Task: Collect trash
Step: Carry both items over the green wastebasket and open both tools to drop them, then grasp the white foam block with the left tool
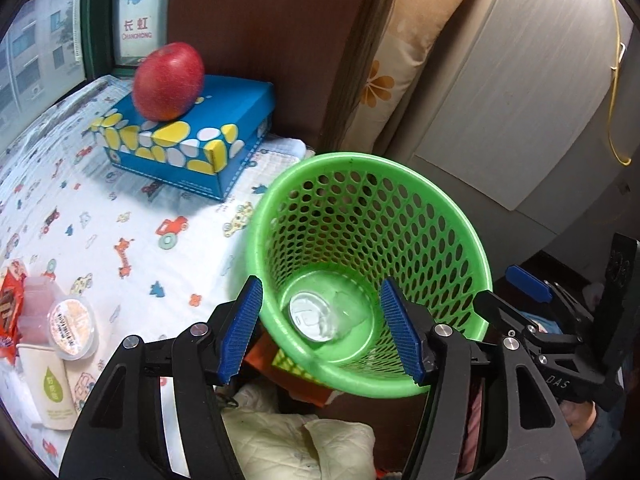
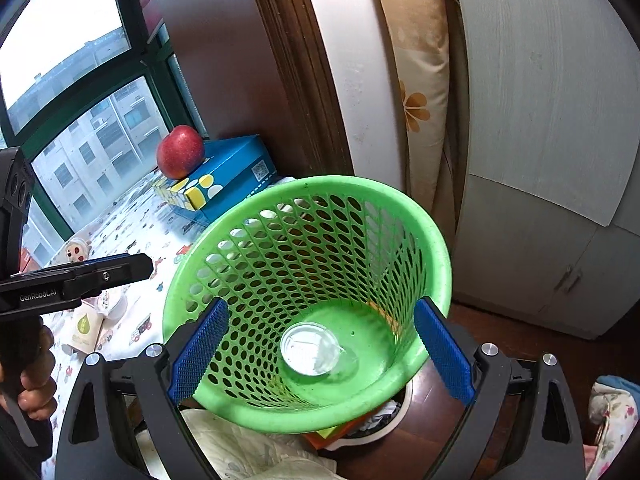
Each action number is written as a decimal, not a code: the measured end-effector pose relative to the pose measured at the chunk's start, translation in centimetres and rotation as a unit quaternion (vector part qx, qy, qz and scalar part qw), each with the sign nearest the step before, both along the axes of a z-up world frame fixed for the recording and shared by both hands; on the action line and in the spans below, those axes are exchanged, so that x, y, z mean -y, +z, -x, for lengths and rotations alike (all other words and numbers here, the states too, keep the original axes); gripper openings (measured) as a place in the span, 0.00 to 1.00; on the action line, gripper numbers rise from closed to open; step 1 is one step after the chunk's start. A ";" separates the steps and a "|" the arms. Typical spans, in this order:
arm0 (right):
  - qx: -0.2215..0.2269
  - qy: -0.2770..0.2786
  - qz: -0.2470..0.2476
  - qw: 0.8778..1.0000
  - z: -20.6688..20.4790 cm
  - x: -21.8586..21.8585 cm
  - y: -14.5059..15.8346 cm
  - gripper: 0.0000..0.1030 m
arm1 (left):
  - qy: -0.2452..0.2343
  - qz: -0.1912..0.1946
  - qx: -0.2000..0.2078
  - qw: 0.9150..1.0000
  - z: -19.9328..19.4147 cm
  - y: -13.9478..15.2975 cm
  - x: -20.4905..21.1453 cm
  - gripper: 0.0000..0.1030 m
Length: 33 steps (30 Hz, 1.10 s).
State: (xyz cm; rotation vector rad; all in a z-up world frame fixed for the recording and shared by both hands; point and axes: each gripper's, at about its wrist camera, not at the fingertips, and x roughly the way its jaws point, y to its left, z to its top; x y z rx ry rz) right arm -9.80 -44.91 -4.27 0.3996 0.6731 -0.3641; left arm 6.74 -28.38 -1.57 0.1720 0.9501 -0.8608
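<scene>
A desk [image 1: 132, 248] covered with a white cloth printed with small cartoon cars and animals is filling the left side of both views, running up to the window. A blue tissue box [image 1: 188, 136] with yellow and white ovals is sitting toward the far end of it, and a red apple [image 1: 169, 80] is resting on top of that box. At the near left edge, a small sealed clear cup [image 1: 73, 328] with a printed label is lying next to a white paper cup [image 1: 50, 392] bearing a green drop mark, with a red snack wrapper [image 1: 9, 308] just beside them.
</scene>
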 end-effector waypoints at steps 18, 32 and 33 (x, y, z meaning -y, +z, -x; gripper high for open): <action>0.007 0.110 0.016 0.994 -5.8 -9.5 2.1 0.88 | 0.228 -0.009 0.010 0.974 -4.5 -0.1 -18.8 0.62; 0.001 0.176 0.024 0.984 -9.6 -15.5 2.3 0.88 | 0.343 -0.023 -0.046 0.938 -8.5 -4.8 -29.7 0.67; 0.000 0.179 0.024 0.984 -9.8 -15.7 2.2 0.88 | 0.343 -0.020 -0.053 0.938 -8.7 -5.3 -30.0 0.67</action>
